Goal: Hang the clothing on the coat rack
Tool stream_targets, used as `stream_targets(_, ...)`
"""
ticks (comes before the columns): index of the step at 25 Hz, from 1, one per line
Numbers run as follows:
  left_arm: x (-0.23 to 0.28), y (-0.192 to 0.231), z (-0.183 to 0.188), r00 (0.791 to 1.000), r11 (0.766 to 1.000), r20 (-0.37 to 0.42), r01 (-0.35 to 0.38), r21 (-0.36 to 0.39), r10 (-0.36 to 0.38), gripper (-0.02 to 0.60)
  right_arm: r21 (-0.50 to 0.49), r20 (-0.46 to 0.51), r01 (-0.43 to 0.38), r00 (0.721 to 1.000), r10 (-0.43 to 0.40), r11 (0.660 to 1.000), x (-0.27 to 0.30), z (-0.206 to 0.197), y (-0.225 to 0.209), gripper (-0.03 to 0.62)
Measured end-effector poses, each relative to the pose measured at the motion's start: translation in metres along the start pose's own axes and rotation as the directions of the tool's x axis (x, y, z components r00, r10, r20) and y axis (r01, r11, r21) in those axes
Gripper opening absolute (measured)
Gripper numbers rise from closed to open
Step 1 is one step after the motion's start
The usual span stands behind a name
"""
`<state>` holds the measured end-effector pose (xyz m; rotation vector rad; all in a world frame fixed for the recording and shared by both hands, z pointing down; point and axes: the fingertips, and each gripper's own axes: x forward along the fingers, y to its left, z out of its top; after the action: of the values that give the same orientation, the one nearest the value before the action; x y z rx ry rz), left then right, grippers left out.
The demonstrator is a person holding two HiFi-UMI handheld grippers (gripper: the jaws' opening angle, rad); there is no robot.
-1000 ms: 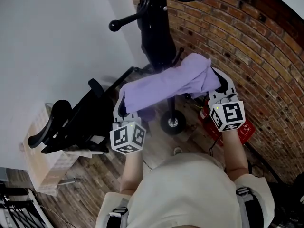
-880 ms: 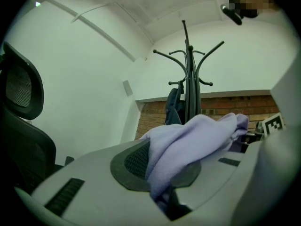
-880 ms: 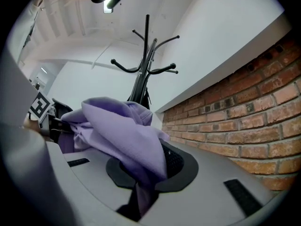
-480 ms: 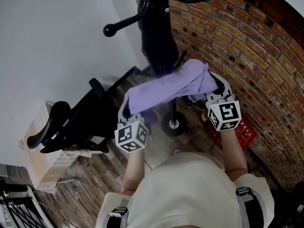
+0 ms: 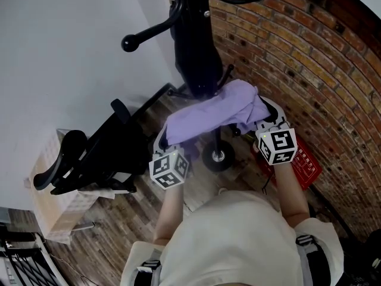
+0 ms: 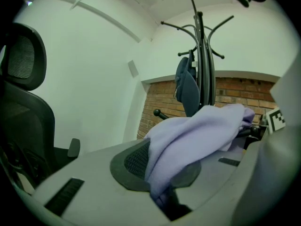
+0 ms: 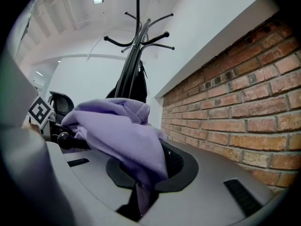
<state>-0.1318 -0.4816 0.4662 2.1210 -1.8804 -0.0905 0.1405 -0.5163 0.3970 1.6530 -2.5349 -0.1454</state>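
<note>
My left gripper (image 5: 164,139) and my right gripper (image 5: 269,114) carry the purple garment (image 5: 211,115) between them. The cloth hangs off the floor as a loose, bunched band from one gripper to the other.

Left gripper: the jaws are closed to a narrow slit. A fold of the purple garment is pinched in that slit, and the cloth lies over one dark round pad (image 6: 134,161). In the left gripper view the garment runs away from the jaws towards the right gripper's marker cube (image 6: 276,120).

Right gripper: the jaws stand slightly wider and are clamped on a thicker fold of the same garment. The cloth drapes over the dark pad (image 7: 176,166) and drops into the gap between the jaws.

Position of the garment: in the head view it is just in front of the coat rack (image 5: 193,46), at the lower part of the pole and below the knobbed arm (image 5: 149,34). It hangs on no hook. A dark garment (image 6: 187,86) already hangs on the rack.

Surroundings: a brick wall (image 5: 309,70) stands on my right and a white wall (image 5: 71,52) on my left. A black office chair (image 5: 89,154) stands on the wooden floor (image 5: 119,219) to my left. A red flat item (image 5: 303,165) lies at the foot of the brick wall, below the right gripper.
</note>
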Motion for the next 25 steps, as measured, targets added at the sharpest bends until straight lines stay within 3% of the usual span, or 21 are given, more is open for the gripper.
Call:
stream_targets(17,0.022,-0.014,-0.086,0.980,0.997,-0.194,0.062,0.039,-0.053,0.032,0.059,-0.146,-0.039,0.988,0.047,0.998,-0.003,-0.081,0.021,0.037)
stream_targets(25,0.021,-0.037,-0.128,0.942,0.989,-0.309,0.143,0.027,-0.128,0.032,0.081,-0.200,-0.118,0.971,0.132,0.990,-0.007,-0.110,0.056,0.037)
